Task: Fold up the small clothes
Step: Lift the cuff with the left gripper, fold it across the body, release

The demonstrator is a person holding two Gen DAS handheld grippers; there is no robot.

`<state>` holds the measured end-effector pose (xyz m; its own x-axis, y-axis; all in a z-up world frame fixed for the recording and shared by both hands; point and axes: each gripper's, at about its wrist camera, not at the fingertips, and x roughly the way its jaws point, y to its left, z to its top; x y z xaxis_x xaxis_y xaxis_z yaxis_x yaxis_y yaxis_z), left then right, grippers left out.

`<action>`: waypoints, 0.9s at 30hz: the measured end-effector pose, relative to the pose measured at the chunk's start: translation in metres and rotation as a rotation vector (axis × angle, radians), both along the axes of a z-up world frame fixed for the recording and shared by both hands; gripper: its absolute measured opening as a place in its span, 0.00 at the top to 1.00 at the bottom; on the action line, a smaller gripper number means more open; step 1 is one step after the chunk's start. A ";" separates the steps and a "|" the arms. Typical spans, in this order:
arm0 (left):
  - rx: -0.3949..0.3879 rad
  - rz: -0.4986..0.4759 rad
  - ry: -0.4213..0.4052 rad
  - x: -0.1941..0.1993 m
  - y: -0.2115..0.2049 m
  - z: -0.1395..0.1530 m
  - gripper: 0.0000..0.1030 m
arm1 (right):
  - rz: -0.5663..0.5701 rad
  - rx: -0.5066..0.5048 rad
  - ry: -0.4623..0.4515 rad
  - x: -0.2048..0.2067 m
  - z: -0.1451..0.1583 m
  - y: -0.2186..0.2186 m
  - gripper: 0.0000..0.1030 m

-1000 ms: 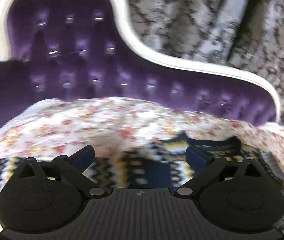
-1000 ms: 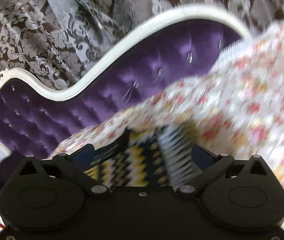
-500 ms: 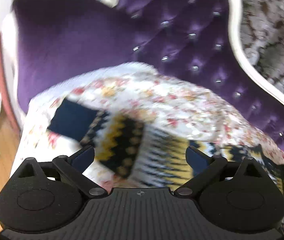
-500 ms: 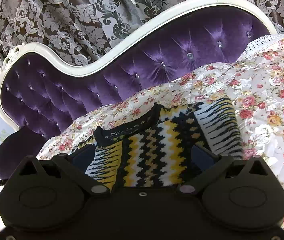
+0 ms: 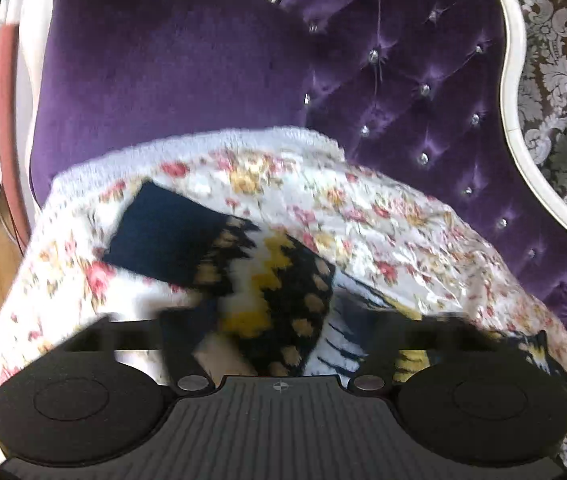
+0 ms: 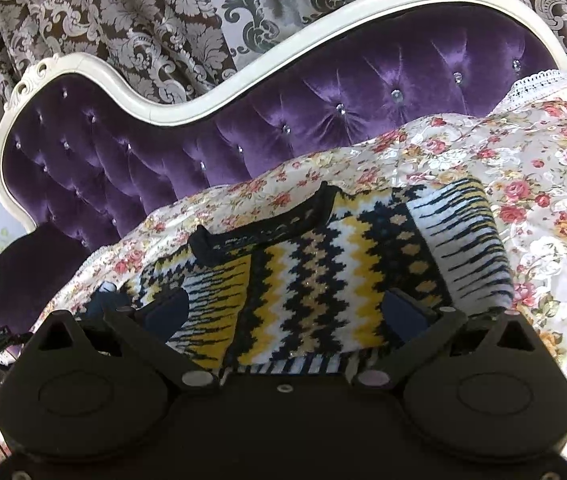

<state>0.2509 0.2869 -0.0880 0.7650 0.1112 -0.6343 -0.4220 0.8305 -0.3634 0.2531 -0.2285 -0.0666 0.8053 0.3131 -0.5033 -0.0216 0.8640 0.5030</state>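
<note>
Knitted in navy, yellow and white zigzags, the sweater (image 6: 347, 264) lies flat on the floral cover (image 6: 543, 208) spread over the purple sofa (image 6: 323, 92), its collar toward the backrest, which gives a level bed for folding. One sleeve (image 5: 219, 248) stretches out sideways, its navy cuff toward the sofa's end. The left gripper (image 5: 279, 344) sits low over that sleeve and its jaws have just been closing with the knit between them; motion blur hides whether the pads already pinch it, so I cannot tell that the grip is made. The right gripper (image 6: 283, 312) hovers over the body near the hem, jaws spread and clear of the cloth, probably ready to steady it while the sleeve is folded inward.
</note>
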 end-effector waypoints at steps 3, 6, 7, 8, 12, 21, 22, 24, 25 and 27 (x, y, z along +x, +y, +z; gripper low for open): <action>0.031 0.014 -0.022 -0.001 -0.002 0.004 0.91 | 0.004 -0.001 0.008 0.001 -0.002 0.001 0.00; 0.054 0.042 -0.067 -0.006 -0.003 0.013 0.93 | 0.004 -0.002 0.009 0.000 -0.003 0.001 0.00; 0.064 0.048 -0.079 -0.006 -0.003 0.017 0.93 | 0.004 -0.002 0.010 0.000 -0.003 0.000 0.00; 0.088 0.060 -0.089 -0.008 -0.002 0.023 0.93 | 0.004 -0.001 0.011 0.000 -0.003 0.000 0.00; 0.173 0.142 -0.125 -0.017 0.010 0.047 0.93 | 0.003 0.005 0.015 0.000 -0.002 -0.001 0.00; 0.241 0.076 -0.216 -0.021 -0.013 0.097 0.93 | 0.005 0.001 0.028 0.002 -0.003 -0.001 0.00; 0.245 0.052 -0.231 -0.020 -0.022 0.105 0.93 | 0.001 0.002 0.027 0.001 -0.003 -0.002 0.00; 0.244 0.004 -0.263 -0.018 -0.041 0.123 0.93 | -0.006 0.002 0.023 0.000 -0.001 -0.005 0.00; 0.243 -0.016 -0.277 -0.016 -0.051 0.132 0.93 | -0.013 0.001 0.021 -0.001 -0.001 -0.007 0.00; 0.232 -0.069 -0.307 -0.012 -0.073 0.149 0.93 | -0.027 0.001 0.018 -0.002 0.001 -0.011 0.00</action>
<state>0.2386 0.2137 0.0606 0.9260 0.1663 -0.3389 -0.2631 0.9280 -0.2636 0.2514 -0.2392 -0.0652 0.8041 0.2923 -0.5177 0.0107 0.8635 0.5042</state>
